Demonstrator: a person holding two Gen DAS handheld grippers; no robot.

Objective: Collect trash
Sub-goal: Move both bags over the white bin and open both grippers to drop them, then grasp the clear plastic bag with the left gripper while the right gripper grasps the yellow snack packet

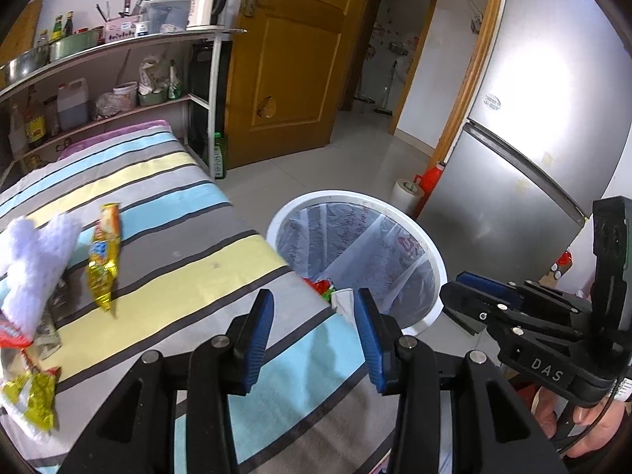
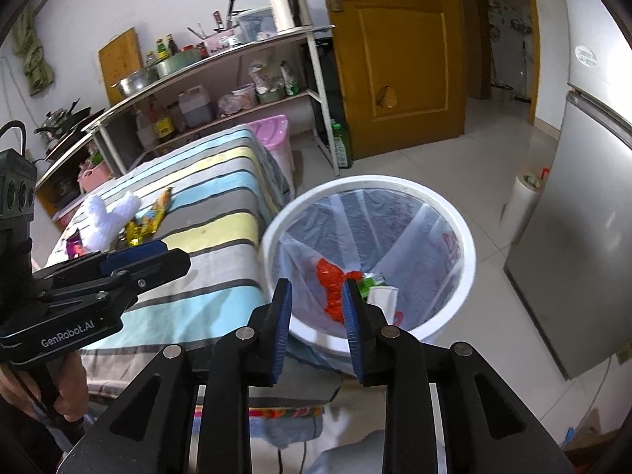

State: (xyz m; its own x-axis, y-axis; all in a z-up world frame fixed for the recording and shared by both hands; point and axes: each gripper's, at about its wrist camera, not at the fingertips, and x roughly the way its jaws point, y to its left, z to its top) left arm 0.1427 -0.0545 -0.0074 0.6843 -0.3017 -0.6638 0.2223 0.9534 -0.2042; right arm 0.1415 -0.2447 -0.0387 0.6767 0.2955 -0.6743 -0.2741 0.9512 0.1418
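A white bin [image 1: 432, 254] [image 2: 470, 245] with a clear liner stands on the floor beside the striped table [image 1: 189, 260]. Inside it lie a red wrapper [image 2: 331, 288] and green and white scraps [image 2: 379, 290]. On the cloth rest a yellow snack wrapper [image 1: 103, 256] [image 2: 152, 219], a white fluffy cloth [image 1: 35, 252] [image 2: 106, 217] and more wrappers [image 1: 33, 391] at the left edge. My left gripper [image 1: 314, 300] [image 2: 158, 256] is open over the table's corner, holding nothing. My right gripper [image 2: 316, 292] [image 1: 462, 292] hangs open above the bin's near rim with nothing between its fingers.
A metal rack [image 1: 213, 91] with bottles, bowls and a kettle stands behind the table. A green bottle [image 1: 219, 156] sits at its foot, beside a brown door [image 1: 292, 59]. A grey fridge [image 1: 525, 150] and a white roll [image 1: 407, 193] stand right of the bin.
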